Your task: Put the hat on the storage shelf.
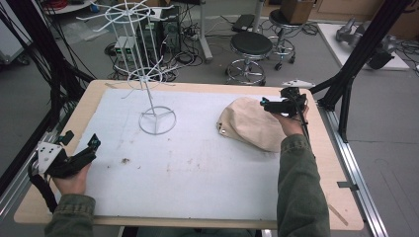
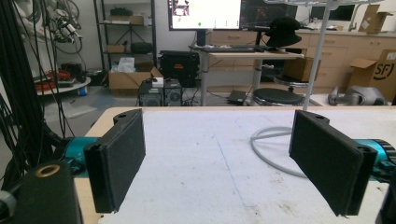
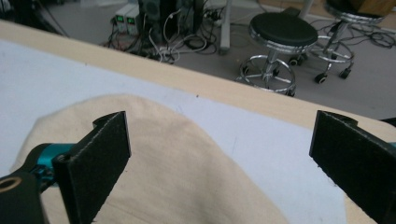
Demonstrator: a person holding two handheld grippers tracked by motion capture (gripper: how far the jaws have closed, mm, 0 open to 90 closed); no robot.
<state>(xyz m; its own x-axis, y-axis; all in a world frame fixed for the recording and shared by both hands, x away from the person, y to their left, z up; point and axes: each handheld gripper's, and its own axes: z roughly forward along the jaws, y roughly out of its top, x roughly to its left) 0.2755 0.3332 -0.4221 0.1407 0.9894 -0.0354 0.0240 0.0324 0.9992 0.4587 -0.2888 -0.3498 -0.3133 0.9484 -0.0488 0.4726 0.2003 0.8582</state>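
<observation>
Beige cloth hat (image 1: 249, 123) lies flat on the right half of the desk (image 1: 94, 91), on the white mat (image 1: 188, 168), not lifted yet. Right gripper (image 1: 269, 104) hovers at the hat's far right edge, fingers (image 3: 95, 158) spread wide with nothing between them; in the right gripper view the crown (image 3: 177, 172) sits under and between them, contact not evident. White wire display rack (image 1: 148, 74) stands at the back-left of the mat, ring base (image 1: 157, 121) well apart from the hat, hooks bare as far as visible. Left gripper (image 1: 86, 150) is parked near the front-left corner, fingers (image 2: 119, 158) released, pointing across bare mat toward the rack base (image 2: 275, 149). My read: early stage, approach for the grasp; grip, lift, carry and hang on the rack all remain, assuming the rack is the destination.
</observation>
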